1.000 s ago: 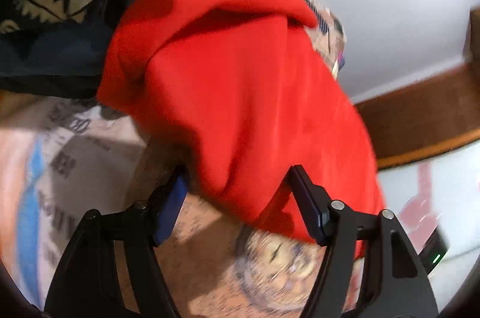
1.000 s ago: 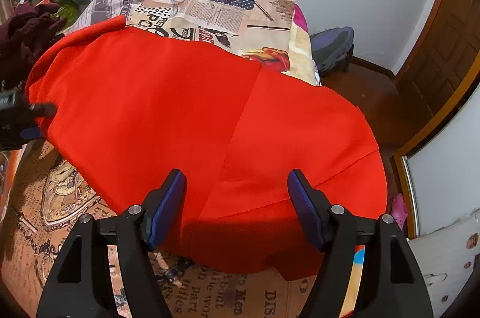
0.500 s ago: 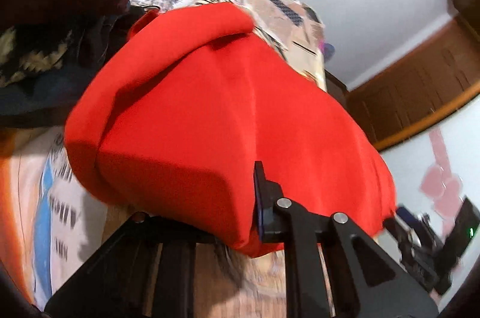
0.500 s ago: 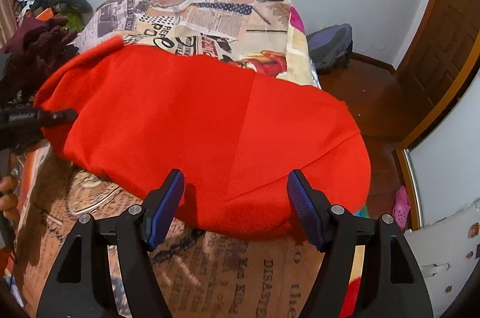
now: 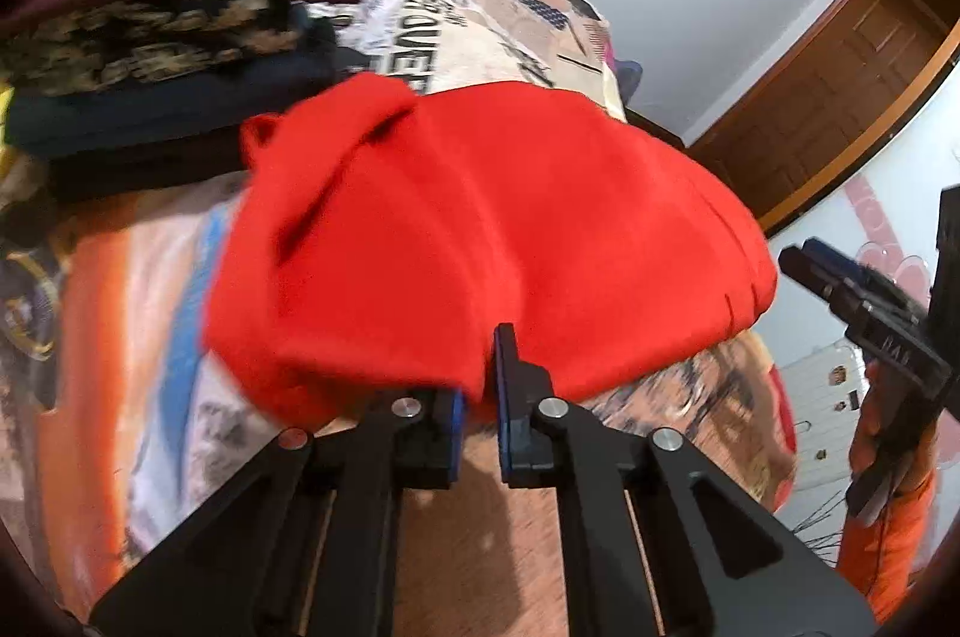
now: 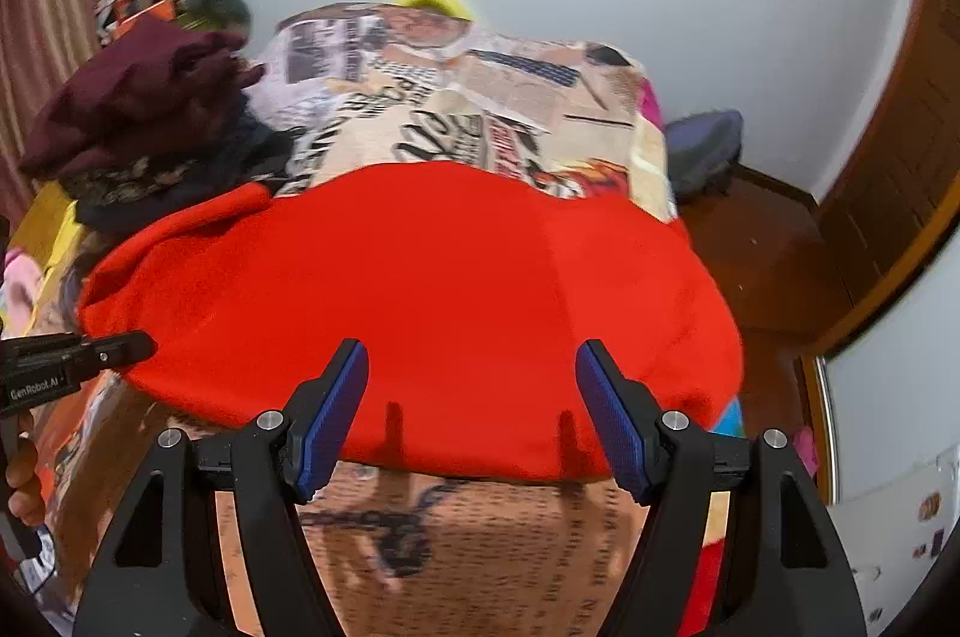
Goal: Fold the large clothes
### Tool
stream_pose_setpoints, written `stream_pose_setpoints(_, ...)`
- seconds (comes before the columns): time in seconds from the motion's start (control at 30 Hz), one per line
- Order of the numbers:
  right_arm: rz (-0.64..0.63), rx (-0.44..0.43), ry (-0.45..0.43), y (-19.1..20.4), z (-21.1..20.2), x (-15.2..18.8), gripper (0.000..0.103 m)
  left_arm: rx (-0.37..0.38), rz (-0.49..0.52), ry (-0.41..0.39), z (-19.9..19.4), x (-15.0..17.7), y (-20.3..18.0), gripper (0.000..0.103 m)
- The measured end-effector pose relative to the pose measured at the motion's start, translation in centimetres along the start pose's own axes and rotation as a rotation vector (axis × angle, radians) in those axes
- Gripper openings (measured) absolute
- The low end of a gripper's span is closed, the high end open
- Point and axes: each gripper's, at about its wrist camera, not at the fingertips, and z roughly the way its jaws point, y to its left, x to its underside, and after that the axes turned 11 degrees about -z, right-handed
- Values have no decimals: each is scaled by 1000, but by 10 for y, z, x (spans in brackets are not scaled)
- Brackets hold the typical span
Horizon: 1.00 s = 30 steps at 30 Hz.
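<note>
A large red garment [image 5: 480,217] lies folded across the bed's printed cover [image 5: 480,18]. My left gripper [image 5: 480,385] is at its near edge, the jaws closing to a narrow slit with a pinch of red cloth between the pads. In the right wrist view the red garment [image 6: 420,289] fills the middle, and my right gripper [image 6: 473,355] hovers open over its near hem, nothing between its fingers. The left gripper's tip [image 6: 120,349] meets the cloth's left edge there. The right gripper [image 5: 840,289] shows off the cloth's right end in the left wrist view.
A stack of folded dark clothes [image 6: 138,114] topped by a maroon one stands at the bed's left. A dark bag [image 6: 702,150] lies on the floor beside a wooden door [image 6: 900,144]. A person's hand [image 6: 21,481] and orange sleeve [image 5: 888,547] hold the grippers.
My left gripper went from wide open to closed on the red garment's edge and rolled while shifting sideways. The right gripper drew back and up, staying open. The garment lies flatter.
</note>
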Motion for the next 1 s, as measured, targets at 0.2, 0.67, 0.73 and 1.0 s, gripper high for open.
stream_pose_setpoints(0.2,-46,-39,1,24,9,-9,68,15,-180,8,-11,2,50,13)
stream_pose_setpoints(0.67,-15,-53,30,14,26,-2,68,187,-503,108,45,-16,68,74)
stream_pose_setpoints(0.73,3,-56,38,8,30,0,68,176,-501,95,54,-27,66,74)
stream_pose_setpoints(1.0,29,-60,73,-4,49,-4,68,89,-558,-14,74,-57,63,74)
